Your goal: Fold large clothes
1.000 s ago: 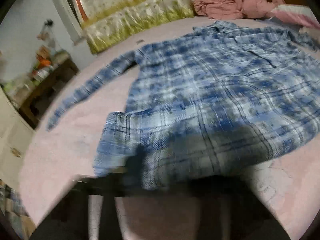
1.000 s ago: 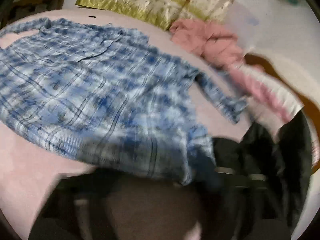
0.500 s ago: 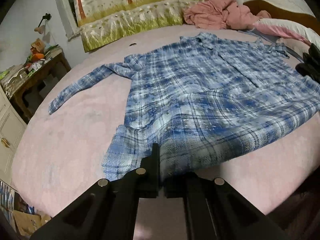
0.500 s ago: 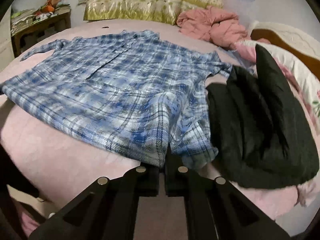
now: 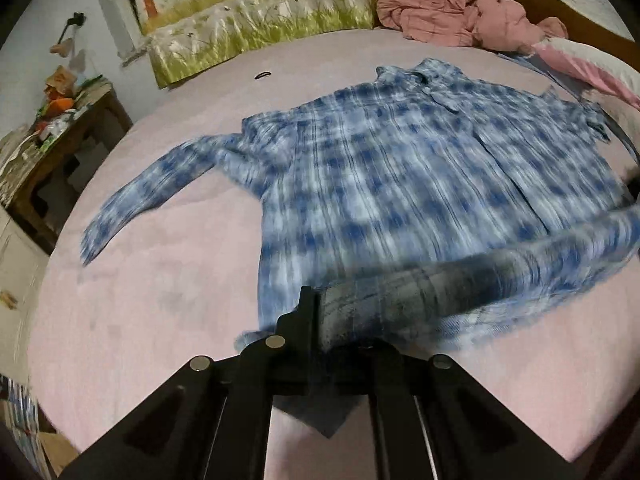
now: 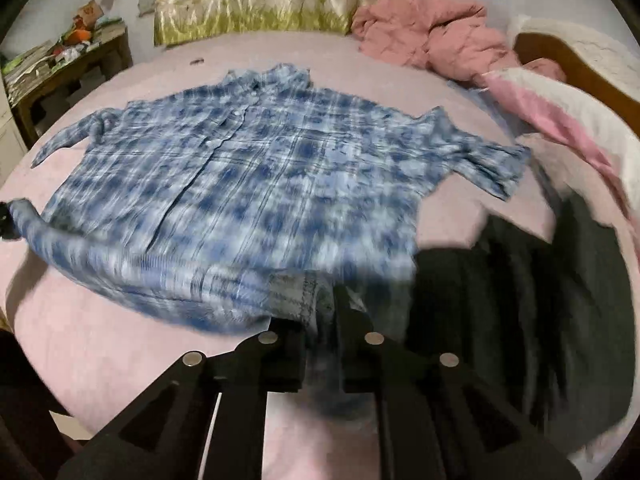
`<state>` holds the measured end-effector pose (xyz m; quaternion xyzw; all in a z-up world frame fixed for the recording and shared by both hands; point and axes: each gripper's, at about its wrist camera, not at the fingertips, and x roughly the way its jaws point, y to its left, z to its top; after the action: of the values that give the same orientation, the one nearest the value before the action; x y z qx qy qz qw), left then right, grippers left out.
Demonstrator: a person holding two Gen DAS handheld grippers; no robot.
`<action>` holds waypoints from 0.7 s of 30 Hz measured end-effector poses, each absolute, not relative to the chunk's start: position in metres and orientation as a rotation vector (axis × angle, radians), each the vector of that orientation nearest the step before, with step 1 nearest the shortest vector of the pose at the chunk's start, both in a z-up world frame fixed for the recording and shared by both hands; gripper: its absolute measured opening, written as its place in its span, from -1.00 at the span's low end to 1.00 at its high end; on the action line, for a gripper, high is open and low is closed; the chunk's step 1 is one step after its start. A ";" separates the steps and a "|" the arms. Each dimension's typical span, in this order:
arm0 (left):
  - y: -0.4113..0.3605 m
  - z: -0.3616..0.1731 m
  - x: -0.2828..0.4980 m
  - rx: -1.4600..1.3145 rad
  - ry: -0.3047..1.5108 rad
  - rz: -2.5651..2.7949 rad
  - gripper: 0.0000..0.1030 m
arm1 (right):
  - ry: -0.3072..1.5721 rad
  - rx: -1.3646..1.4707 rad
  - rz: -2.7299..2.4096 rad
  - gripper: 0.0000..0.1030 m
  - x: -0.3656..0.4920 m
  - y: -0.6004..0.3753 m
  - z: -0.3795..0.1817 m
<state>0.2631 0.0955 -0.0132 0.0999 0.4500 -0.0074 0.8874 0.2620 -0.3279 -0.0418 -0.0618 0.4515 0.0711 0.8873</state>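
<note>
Blue-and-white plaid long-sleeved shirt (image 5: 400,184) lies spread front-up on the pink bed sheet (image 5: 152,304), collar toward the far side, hem at the near edge. Both views are motion-blurred.

Left gripper (image 5: 320,320): jaws nearly closed, pinching the shirt's hem at its near left corner. Cloth rises off the sheet there and a corner hangs below the jaws.

Right gripper (image 6: 320,312): jaws narrow but opening. Hem fabric sits between them and drapes down through the gap; whether the pads press on it can't be told through the blur. Hem is raised along the near edge between the two grippers.

One sleeve stretches out flat over the sheet toward the wooden side table (image 5: 60,152), which is cluttered with small items. The other sleeve ends beside a dark, near-black garment (image 6: 540,300) heaped on the bed at the right.

Crumpled pink blanket (image 6: 432,36) sits at the far side of the bed, well apart from the shirt, next to a green-and-cream patterned quilt (image 6: 256,4) against the wall.
</note>
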 end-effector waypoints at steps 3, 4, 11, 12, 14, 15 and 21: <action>0.097 -0.024 0.303 0.192 0.960 -0.014 -0.86 | 0.963 -0.134 0.131 -0.82 0.295 -0.326 -0.053; 0.097 -0.028 0.313 0.193 0.964 -0.020 -0.86 | 0.963 -0.132 0.130 -0.82 0.304 -0.326 -0.056; 0.097 -0.048 0.347 0.157 0.922 -0.025 -0.54 | 0.933 -0.136 0.099 -0.35 0.329 -0.331 -0.073; 0.098 -0.046 0.343 0.143 0.897 -0.005 -0.18 | 0.913 -0.134 0.090 -0.21 0.327 -0.332 -0.070; 0.101 -0.039 0.330 0.109 0.822 -0.011 0.40 | 0.858 -0.121 0.097 -0.05 0.317 -0.336 -0.062; 0.103 -0.035 0.320 0.097 0.777 -0.012 0.59 | 0.831 -0.114 0.090 0.08 0.311 -0.339 -0.056; 0.116 -0.027 0.292 0.029 0.751 -0.008 0.65 | 0.744 -0.021 0.041 0.76 0.283 -0.360 -0.031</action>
<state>0.2918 0.1161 -0.0274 0.0140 0.3669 -0.0037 0.9301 0.2827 -0.3602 -0.0310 -0.0101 0.3635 0.0200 0.9313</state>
